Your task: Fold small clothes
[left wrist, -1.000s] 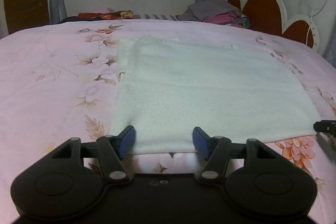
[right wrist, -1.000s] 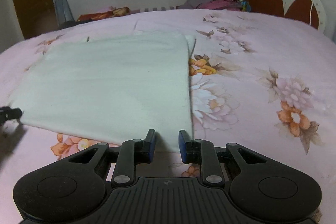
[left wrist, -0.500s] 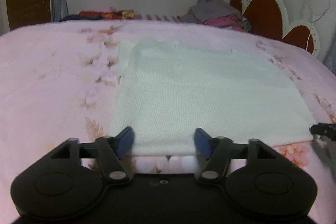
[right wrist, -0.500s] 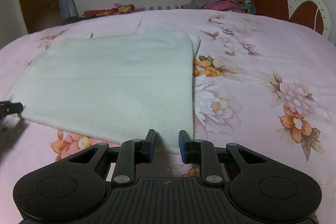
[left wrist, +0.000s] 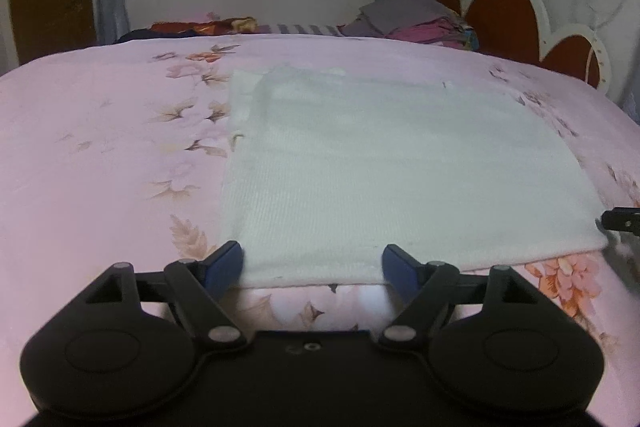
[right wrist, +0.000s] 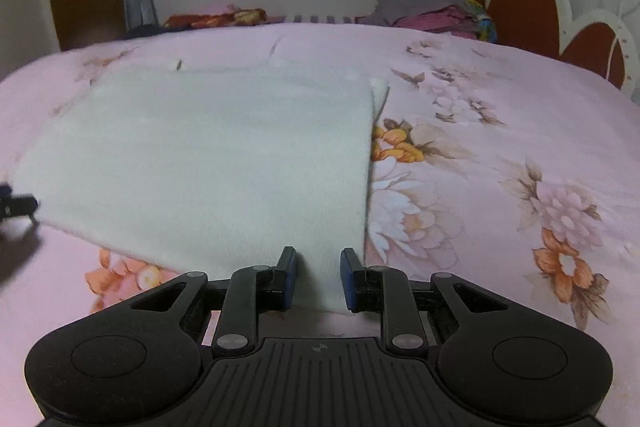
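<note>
A white knitted garment (left wrist: 380, 167) lies flat on the pink floral bedspread (left wrist: 100, 167), folded into a rough rectangle; it also shows in the right wrist view (right wrist: 208, 167). My left gripper (left wrist: 313, 263) is wide open, its blue-padded fingers straddling the near left corner of the garment's front edge. My right gripper (right wrist: 317, 277) is partly open, with the garment's near right corner between its fingers. The pads stand apart from the cloth. Each gripper's tip shows at the edge of the other view.
A pile of folded clothes (left wrist: 416, 23) sits at the far end of the bed by the red and white headboard (left wrist: 516, 15). Dark and orange fabrics (left wrist: 192, 27) lie at the far left edge under the window. The bedspread (right wrist: 500, 147) stretches wide on both sides.
Both grippers have risen and pulled back slightly, so the room beyond shows more. The garment lies as before. Neither gripper's opening has changed.
</note>
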`<state>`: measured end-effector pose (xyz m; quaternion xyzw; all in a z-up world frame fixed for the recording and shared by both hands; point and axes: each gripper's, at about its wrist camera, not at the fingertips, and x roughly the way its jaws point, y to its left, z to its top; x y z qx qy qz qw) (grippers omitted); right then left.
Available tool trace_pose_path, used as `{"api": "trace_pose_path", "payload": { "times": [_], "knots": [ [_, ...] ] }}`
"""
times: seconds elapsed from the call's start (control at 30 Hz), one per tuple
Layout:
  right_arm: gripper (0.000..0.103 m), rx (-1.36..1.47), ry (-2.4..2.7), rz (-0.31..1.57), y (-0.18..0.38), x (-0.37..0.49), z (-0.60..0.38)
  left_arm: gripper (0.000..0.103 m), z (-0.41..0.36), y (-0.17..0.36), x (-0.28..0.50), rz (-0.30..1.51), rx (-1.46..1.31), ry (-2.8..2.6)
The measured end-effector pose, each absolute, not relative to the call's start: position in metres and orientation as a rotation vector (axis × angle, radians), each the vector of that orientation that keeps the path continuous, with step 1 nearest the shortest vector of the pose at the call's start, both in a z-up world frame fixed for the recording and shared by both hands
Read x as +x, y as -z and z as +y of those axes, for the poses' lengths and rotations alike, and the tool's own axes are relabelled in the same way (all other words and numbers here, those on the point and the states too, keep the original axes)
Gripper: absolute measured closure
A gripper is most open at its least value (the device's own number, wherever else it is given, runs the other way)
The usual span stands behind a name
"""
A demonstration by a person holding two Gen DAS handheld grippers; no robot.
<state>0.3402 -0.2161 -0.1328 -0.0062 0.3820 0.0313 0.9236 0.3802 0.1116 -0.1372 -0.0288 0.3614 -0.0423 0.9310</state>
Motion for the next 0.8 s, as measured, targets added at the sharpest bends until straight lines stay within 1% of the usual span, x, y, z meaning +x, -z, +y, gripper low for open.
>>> {"api": "trace_pose_path", "payload": {
  "times": [0.07, 0.33, 0.37, 0.4, 0.43, 0.47, 0.53, 0.57, 0.6, 0.63, 0.67, 0.7, 0.8],
  "knots": [
    [0.081, 0.023, -0.068, 0.749, 0.125, 0.335, -0.221, 0.027, 0.112, 0.132, 0.372, 0.730, -0.079, 0.066],
    [0.080, 0.023, -0.128, 0.761, 0.108, 0.304, -0.214, 0.027, 0.112, 0.124, 0.341, 0.722, -0.180, 0.026],
    [0.077, 0.018, -0.139, 0.765, 0.107, 0.301, -0.213, 0.029, 0.112, 0.124, 0.337, 0.723, -0.213, 0.021],
    [0.059, 0.016, -0.143, 0.766, 0.107, 0.298, -0.211, 0.030, 0.113, 0.124, 0.335, 0.726, -0.237, 0.017],
    [0.036, 0.019, -0.148, 0.759, 0.106, 0.295, -0.210, 0.032, 0.114, 0.125, 0.332, 0.730, -0.261, 0.015],
    [0.032, 0.022, -0.151, 0.745, 0.105, 0.291, -0.209, 0.036, 0.115, 0.125, 0.331, 0.736, -0.294, 0.019],
    [0.032, 0.036, -0.177, 0.731, 0.102, 0.287, -0.206, 0.038, 0.117, 0.128, 0.329, 0.743, -0.359, 0.023],
    [0.033, 0.040, -0.187, 0.729, 0.100, 0.287, -0.205, 0.044, 0.122, 0.132, 0.330, 0.751, -0.419, 0.027],
    [0.036, 0.036, -0.185, 0.718, 0.099, 0.287, -0.203, 0.053, 0.128, 0.138, 0.332, 0.764, -0.500, 0.040],
    [0.072, 0.033, -0.190, 0.697, 0.097, 0.288, -0.202, 0.054, 0.136, 0.145, 0.335, 0.766, -0.594, 0.054],
    [0.097, 0.043, -0.203, 0.698, 0.097, 0.292, -0.201, 0.054, 0.142, 0.152, 0.335, 0.748, -0.674, 0.057],
    [0.103, 0.057, -0.202, 0.705, 0.097, 0.297, -0.201, 0.055, 0.149, 0.157, 0.338, 0.728, -0.740, 0.057],
    [0.103, 0.079, -0.182, 0.691, 0.096, 0.312, -0.198, 0.056, 0.170, 0.176, 0.347, 0.649, -0.971, 0.041]
  ]
}}
